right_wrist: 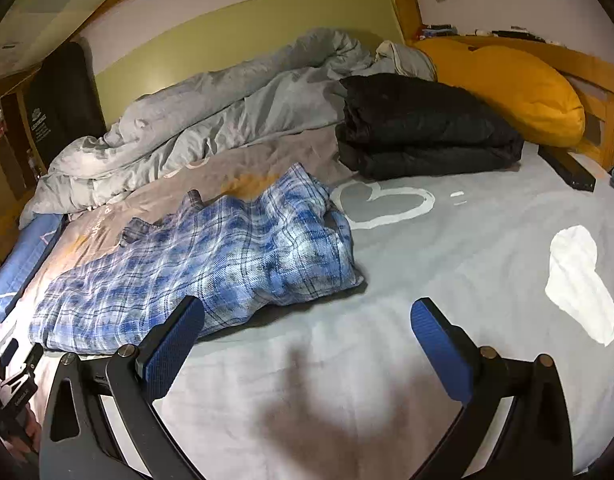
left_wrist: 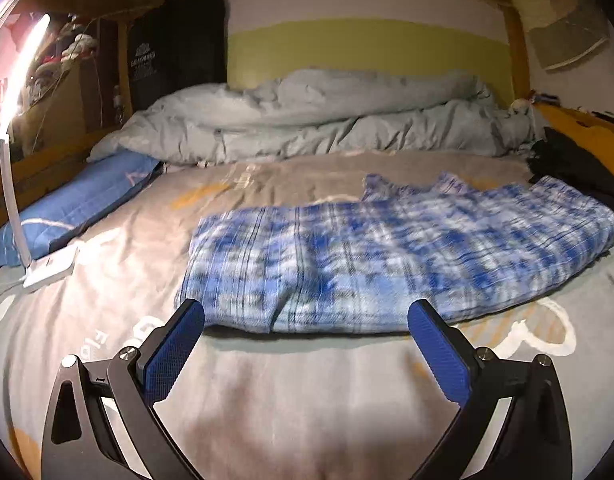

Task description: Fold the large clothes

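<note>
We see the blue plaid garment lying folded across the middle of the frame on the grey bed sheet. Below it, our left tool is spread wide, holding nothing. Our right tool is likewise spread, the garment at its left. A folded black jacket sits upper right, a grey duvet behind.
</note>
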Demonstrator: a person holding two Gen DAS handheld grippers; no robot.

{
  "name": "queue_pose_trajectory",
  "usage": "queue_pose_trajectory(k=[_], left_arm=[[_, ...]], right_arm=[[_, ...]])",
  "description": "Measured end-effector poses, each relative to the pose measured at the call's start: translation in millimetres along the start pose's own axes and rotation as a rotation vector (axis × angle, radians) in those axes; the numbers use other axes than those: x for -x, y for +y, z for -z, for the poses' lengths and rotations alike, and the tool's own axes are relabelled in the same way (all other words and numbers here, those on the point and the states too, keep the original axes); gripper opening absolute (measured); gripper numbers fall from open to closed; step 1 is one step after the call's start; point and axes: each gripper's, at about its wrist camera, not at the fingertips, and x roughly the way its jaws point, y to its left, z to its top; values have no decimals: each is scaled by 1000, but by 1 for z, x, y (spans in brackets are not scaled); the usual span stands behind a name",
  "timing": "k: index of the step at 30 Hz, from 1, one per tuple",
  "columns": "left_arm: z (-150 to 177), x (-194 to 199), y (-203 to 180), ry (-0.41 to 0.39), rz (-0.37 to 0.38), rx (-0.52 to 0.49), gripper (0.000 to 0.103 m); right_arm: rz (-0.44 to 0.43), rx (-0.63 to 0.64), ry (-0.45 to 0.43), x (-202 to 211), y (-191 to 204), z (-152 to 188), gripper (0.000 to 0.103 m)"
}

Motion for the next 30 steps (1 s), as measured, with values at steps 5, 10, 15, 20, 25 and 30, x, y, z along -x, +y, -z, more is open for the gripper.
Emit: queue_pose_trajectory(k=[5, 10, 15, 20, 25, 30], left_arm=[[2, 0, 2, -3, 9, 11, 103], [2, 6, 0, -32, 12, 4, 103], [1, 10, 2, -54, 58, 18, 103], [-3, 7, 3, -48, 87, 68, 103], [-3, 6, 7, -50, 100, 94, 103], [-3, 7, 14, -53, 95, 133, 103]], right_arm=[[-81, -102, 57, -17, -7, -8, 102], [-183, -461, 171, -57, -42, -11, 102], [-157, -418, 179, -79, -34, -18, 70], [-63, -267, 129, -83, -6, -26, 15], [33, 19, -117, -39, 62, -35, 8], [-95, 131, -190, -9, 125, -42, 8]])
